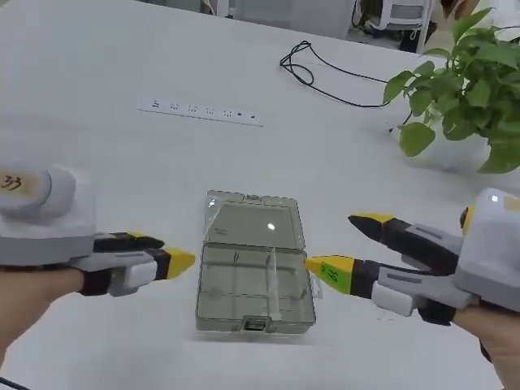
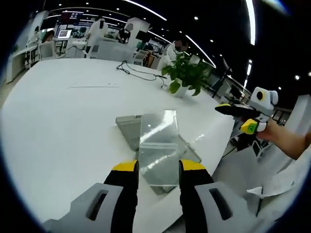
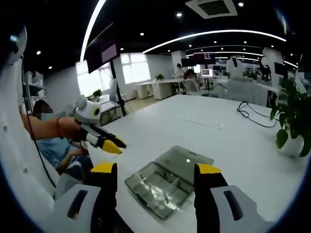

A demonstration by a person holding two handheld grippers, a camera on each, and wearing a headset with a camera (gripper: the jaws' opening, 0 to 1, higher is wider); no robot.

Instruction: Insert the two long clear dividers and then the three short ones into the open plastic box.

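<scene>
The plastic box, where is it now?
In the head view the plastic box lies open on the table between the left claw and right claw, power strip beyond it.

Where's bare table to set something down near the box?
Bare table lies between the box and the power strip, and left of the strip. Beside the box it is crowded: left gripper and right gripper flank it. Far right, the plant and cable take room.

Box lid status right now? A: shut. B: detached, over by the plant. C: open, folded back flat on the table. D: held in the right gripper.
C: the lid lies swung open on the table, joined to the far edge of the plastic box, whose compartments are exposed.
</scene>
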